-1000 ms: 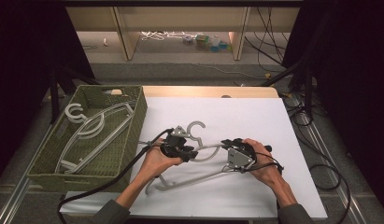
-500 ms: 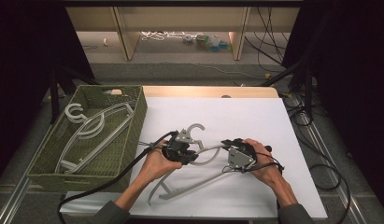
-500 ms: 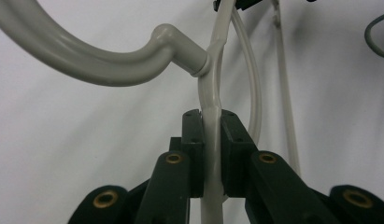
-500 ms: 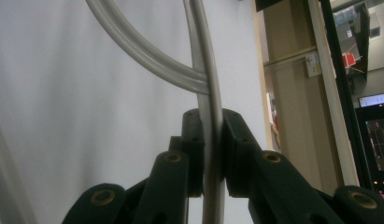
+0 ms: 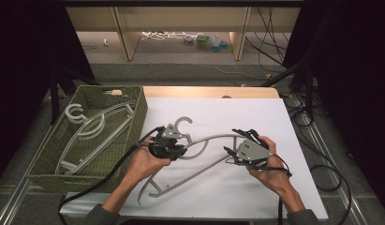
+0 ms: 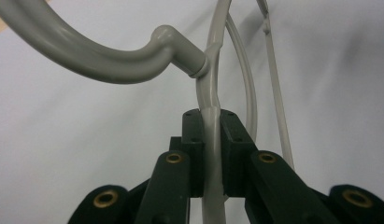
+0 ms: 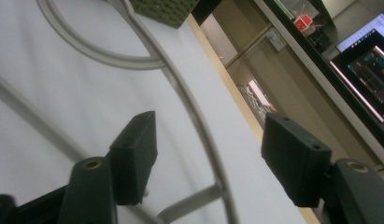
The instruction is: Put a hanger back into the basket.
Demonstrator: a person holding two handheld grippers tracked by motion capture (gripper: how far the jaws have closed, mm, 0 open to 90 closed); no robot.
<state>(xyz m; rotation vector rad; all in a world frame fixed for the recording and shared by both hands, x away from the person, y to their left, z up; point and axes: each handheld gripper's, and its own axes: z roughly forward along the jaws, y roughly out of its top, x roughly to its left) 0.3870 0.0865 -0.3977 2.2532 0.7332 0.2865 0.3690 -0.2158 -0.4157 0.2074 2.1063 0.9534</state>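
A grey plastic hanger (image 5: pixel 199 171) lies across the white table mat (image 5: pixel 284 117), its hook (image 5: pixel 183 123) pointing to the far side. My left gripper (image 5: pixel 180 144) is shut on the hanger's arm just below the hook's neck. In the left gripper view both pads of that gripper (image 6: pixel 211 122) press on the grey rod (image 6: pixel 212 154). My right gripper (image 5: pixel 233 140) holds over the hanger's right arm. Its jaws have just been opening. In the right gripper view the rod (image 7: pixel 180 88) runs between the spread jaws of my right gripper (image 7: pixel 210 140), apart from both pads.
A green woven basket (image 5: pixel 45 159) at the left holds more grey hangers (image 5: pixel 94 129). Black cables (image 5: pixel 330 173) trail off the table's right side. A wooden shelf unit (image 5: pixel 129 37) stands at the back. A lit monitor (image 7: pixel 367 60) is off the mat's far edge.
My right gripper's jaws have come apart and let go of the hanger's arm. Both hands have risen a little, and the hook has shifted slightly left with my left gripper.
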